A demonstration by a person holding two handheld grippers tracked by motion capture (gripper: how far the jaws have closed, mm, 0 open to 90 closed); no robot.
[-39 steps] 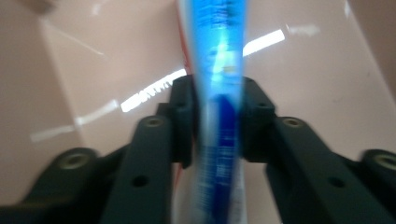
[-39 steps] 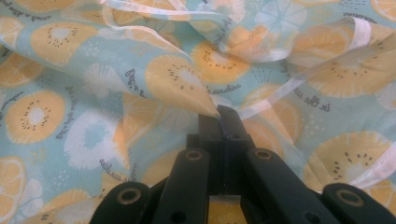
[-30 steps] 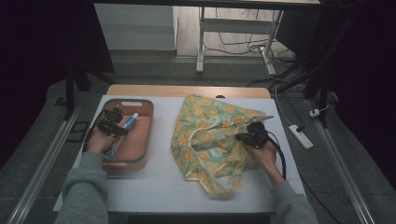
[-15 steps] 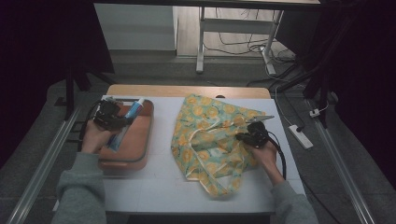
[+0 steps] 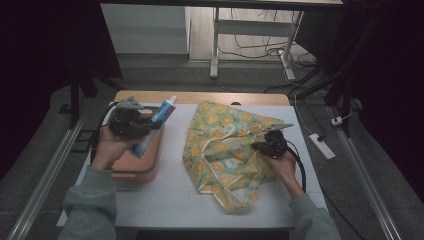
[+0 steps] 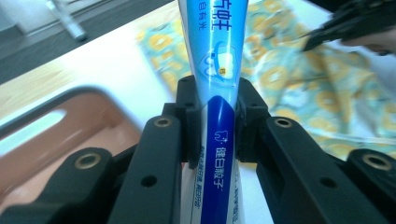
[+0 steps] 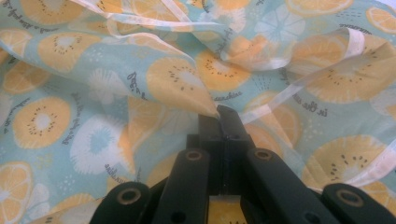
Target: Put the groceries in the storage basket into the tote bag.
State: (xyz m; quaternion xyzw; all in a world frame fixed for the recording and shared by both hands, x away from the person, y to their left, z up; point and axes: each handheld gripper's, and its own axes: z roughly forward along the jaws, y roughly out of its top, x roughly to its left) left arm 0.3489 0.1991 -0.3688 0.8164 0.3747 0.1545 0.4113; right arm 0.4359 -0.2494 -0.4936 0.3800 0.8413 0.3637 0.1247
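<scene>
Left gripper (image 5: 131,124), at centre left of the high view, pinches a toothpaste tube (image 5: 156,123) above a pink tray (image 5: 141,170). The tube's long axis slants from lower left to upper right, cap end highest, pointing toward the bag (image 5: 227,150) that lies crumpled at the frame's middle. The left forearm comes up from the bottom left, its hand wrapped round the gripper's body. Right gripper (image 5: 270,143) sits at centre right on the bag's right part, jaws pressed together on a fold of cloth; that forearm rises from the bottom right, wrist low by the table (image 5: 165,210). The bag lies to the right of the tube, so the left hand would likely have to travel rightward to reach it.

Left gripper view: the jaws clamp the tube (image 6: 218,116) across its width, its body running straight up the frame's centre. The tray (image 6: 70,140) is at lower left, the bag (image 6: 280,79) at upper right.

Right gripper view: closed jaws hold a raised peak of the bag (image 7: 187,88) at the frame's centre.
</scene>
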